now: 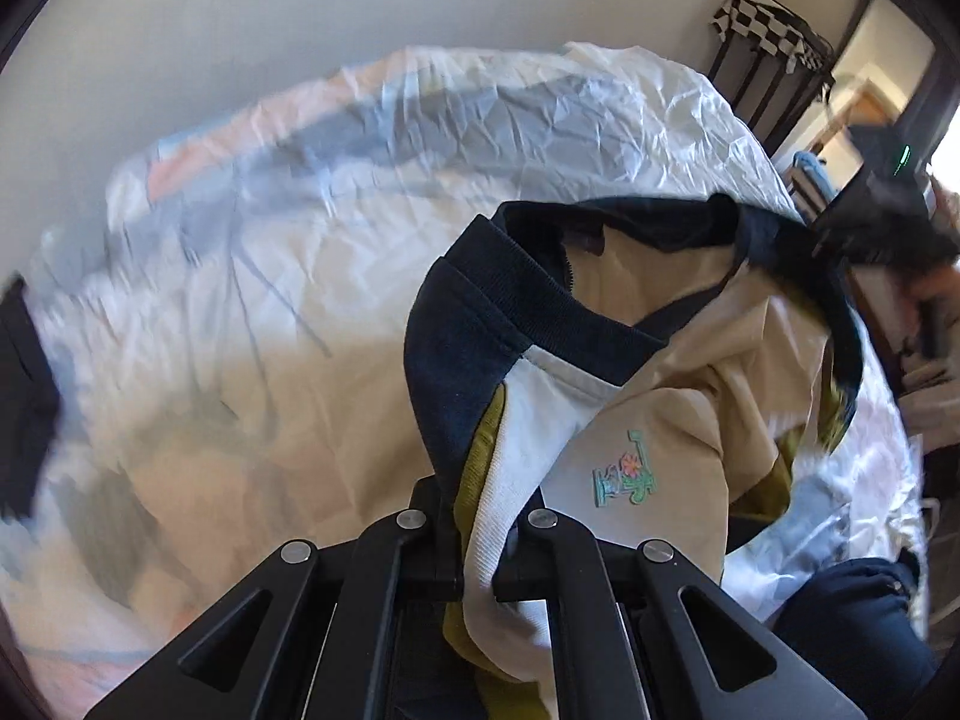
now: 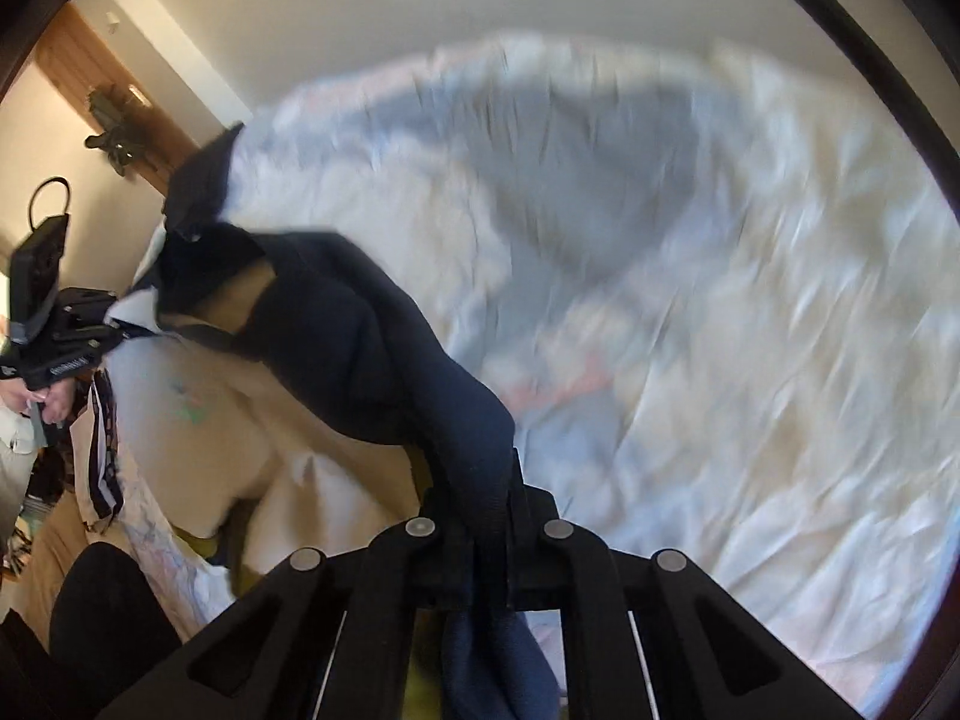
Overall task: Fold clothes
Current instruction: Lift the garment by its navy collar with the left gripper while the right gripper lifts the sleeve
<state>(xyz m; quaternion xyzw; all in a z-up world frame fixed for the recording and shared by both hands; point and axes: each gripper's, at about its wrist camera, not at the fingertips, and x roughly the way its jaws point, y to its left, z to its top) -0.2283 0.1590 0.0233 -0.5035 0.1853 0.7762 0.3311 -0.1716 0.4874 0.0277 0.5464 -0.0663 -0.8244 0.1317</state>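
A sweatshirt (image 1: 660, 396) in beige, white, olive and navy hangs in the air above the bed, stretched between both grippers. It has a navy ribbed collar and a small flower patch on the chest. My left gripper (image 1: 477, 540) is shut on its white and olive shoulder near the collar. My right gripper (image 2: 480, 534) is shut on the navy shoulder part (image 2: 372, 360). In the left wrist view the right gripper (image 1: 876, 210) shows at the far end of the garment. In the right wrist view the left gripper (image 2: 66, 336) shows at the left, on the white edge.
A bed with a crumpled white, blue and pink sheet (image 1: 288, 276) fills the space below (image 2: 720, 360). A rack with a checkered cloth (image 1: 768, 30) stands at the back right by a doorway. A wooden door (image 2: 90, 78) and clutter lie at the left. My dark-trousered leg (image 1: 852, 618) is below.
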